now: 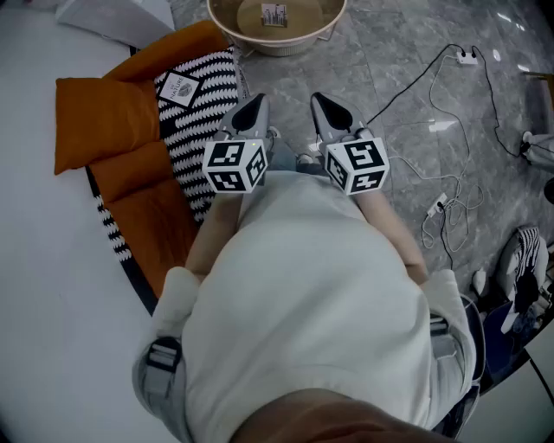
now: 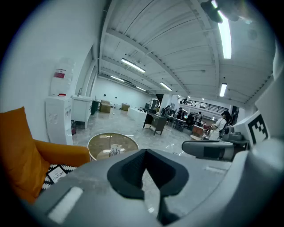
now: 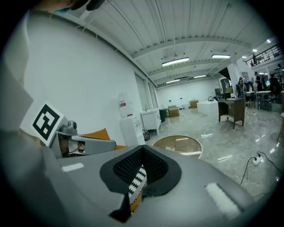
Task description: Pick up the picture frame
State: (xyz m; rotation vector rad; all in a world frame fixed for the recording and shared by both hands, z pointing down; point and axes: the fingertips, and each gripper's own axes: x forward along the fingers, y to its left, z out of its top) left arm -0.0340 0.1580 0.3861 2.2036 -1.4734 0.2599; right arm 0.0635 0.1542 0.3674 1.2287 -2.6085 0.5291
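A small picture frame [image 1: 273,15] stands on a round, wood-topped table [image 1: 227,26] at the top of the head view. It also shows as the picture frame [image 2: 115,150] ahead of the left gripper and the picture frame [image 3: 181,142] ahead of the right one. My left gripper [image 1: 256,104] and right gripper [image 1: 322,100] are held side by side in front of my chest, well short of the table. Both are shut with nothing in them. The left gripper [image 2: 144,154] and right gripper [image 3: 142,153] show their dark pads closed together.
Orange cushions [image 1: 104,121] and a black-and-white striped cushion [image 1: 203,95] lie on a seat at left. Cables and a power strip [image 1: 467,58] trail over the grey marble floor at right, near shoes [image 1: 523,260]. A white cabinet [image 2: 60,113] stands by the wall; desks and people are far off.
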